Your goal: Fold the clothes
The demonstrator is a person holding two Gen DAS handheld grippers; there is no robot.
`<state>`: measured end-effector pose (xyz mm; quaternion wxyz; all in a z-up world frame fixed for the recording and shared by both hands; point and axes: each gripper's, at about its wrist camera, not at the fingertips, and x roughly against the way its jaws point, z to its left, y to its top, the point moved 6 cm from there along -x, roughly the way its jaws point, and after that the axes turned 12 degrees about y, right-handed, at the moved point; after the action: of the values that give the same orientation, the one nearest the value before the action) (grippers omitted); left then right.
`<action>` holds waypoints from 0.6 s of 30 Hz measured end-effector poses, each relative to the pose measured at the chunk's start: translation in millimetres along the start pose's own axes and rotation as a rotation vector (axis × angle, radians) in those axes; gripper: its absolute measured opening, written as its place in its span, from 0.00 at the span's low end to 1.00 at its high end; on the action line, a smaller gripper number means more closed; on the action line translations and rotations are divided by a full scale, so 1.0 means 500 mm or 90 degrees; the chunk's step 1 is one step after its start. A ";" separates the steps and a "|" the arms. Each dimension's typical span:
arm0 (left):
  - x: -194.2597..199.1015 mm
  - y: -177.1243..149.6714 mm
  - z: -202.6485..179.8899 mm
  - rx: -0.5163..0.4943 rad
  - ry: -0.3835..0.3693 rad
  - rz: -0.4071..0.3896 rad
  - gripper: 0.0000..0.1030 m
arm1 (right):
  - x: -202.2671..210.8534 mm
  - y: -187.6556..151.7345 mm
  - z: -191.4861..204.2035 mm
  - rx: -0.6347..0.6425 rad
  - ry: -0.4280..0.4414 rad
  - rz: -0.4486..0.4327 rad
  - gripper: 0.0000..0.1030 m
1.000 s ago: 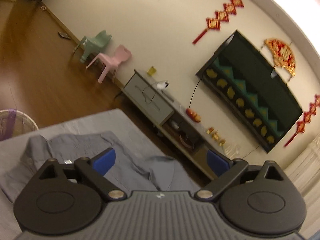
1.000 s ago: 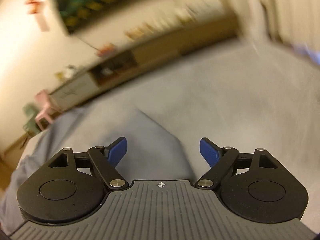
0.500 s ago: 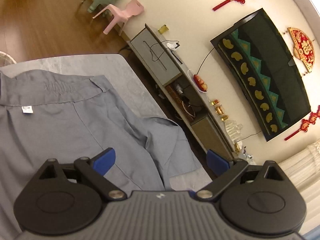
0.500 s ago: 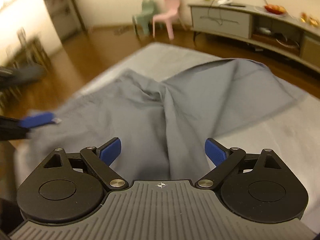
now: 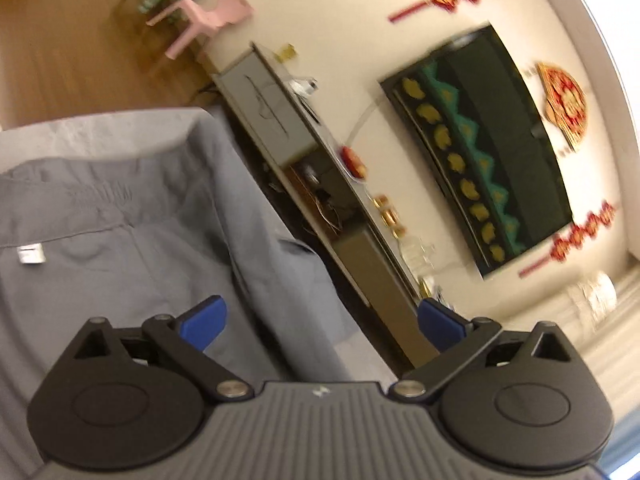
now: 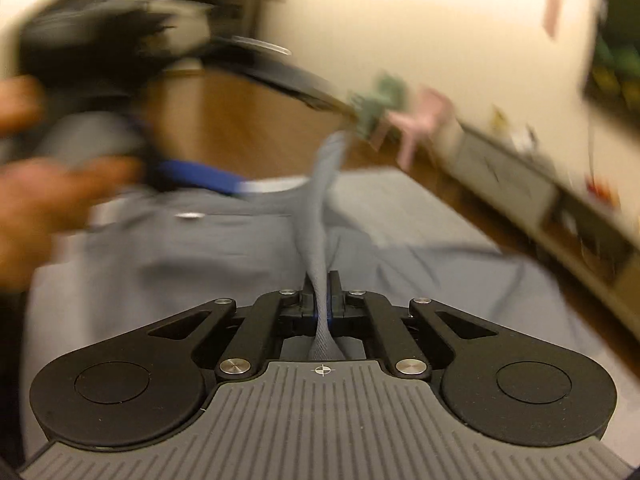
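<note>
Shirt (image 5: pixel 120 248) of soft, light grey cloth lies spread on the surface under the left claw (image 5: pixel 322 318), fingers apart, while the right claw (image 6: pixel 322 300) pinches a bunched edge, a sound hold.

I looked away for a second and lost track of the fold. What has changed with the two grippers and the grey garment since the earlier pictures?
The right gripper, open half a second ago, has shut on a ridge of the grey garment and lifts it in a taut strip. The left gripper is still open above the cloth, holding nothing; its view shifted slightly. The garment still lies on the grey surface.
</note>
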<state>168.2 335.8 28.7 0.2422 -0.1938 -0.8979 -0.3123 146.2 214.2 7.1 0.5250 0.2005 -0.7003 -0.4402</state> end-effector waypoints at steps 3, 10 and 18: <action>-0.024 -0.038 0.006 -0.003 0.041 0.020 0.59 | 0.048 -0.011 0.083 0.037 0.033 -0.008 0.00; 0.099 -0.034 0.001 -0.026 -0.009 -0.094 0.08 | 0.185 -0.058 -0.002 -0.076 -0.003 -0.048 0.57; 0.228 -0.048 0.027 -0.012 0.023 -0.243 0.03 | 0.236 -0.093 -0.286 -0.393 0.101 -0.135 0.76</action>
<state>59.8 349.3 71.7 0.1924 -0.0163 -0.9110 -0.3643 224.7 43.5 43.5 0.5649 0.1374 -0.4658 -0.6671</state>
